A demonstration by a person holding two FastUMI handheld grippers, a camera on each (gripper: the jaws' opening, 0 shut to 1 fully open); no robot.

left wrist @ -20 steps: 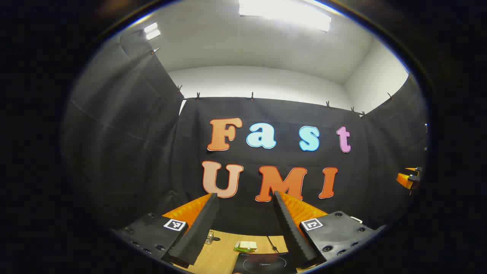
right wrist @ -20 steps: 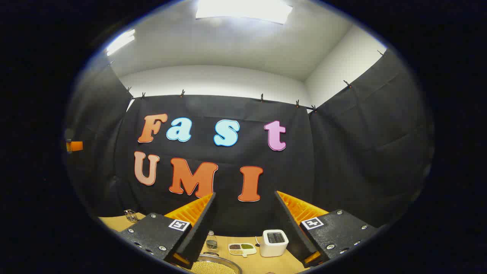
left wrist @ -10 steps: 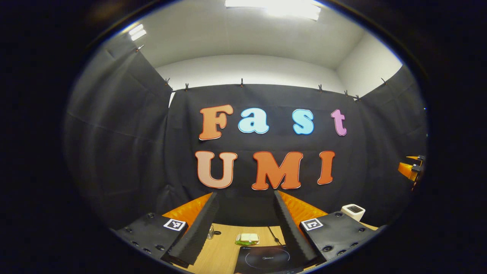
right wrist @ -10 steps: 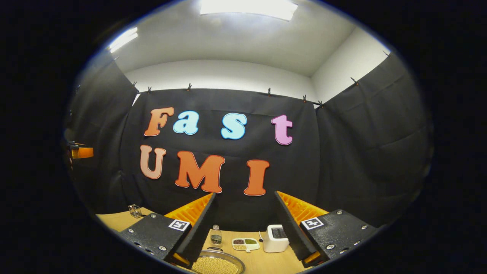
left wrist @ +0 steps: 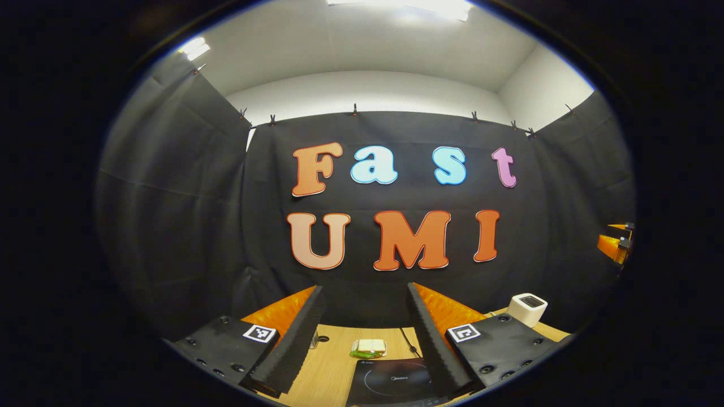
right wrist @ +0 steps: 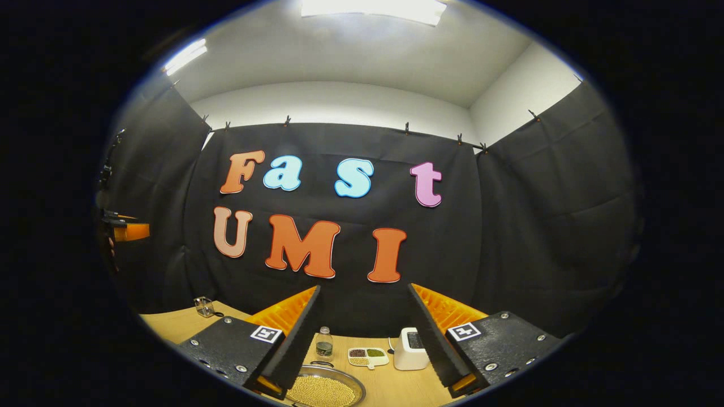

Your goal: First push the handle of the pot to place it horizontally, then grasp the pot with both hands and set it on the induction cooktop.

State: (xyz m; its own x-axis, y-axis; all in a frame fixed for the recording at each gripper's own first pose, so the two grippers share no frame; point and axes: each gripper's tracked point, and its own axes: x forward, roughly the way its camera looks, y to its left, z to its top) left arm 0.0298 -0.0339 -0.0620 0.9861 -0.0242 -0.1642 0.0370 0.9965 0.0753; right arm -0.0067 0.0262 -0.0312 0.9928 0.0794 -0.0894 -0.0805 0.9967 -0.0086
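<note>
In the left gripper view I hold my left tool (left wrist: 362, 333) spread and empty above the tabletop (left wrist: 331, 367) — one induction cooktop (left wrist: 393, 381) waits below it. In the right gripper view my right tool (right wrist: 362, 339) gapes empty too, poised over one pot (right wrist: 322, 390) of pale grains — beyond sit one bottle (right wrist: 324, 342), one tray (right wrist: 367, 356) and one white box (right wrist: 408, 350).

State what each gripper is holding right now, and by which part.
Nothing is held. The left gripper and right gripper both have open jaws with only air between them, above the table.
</note>
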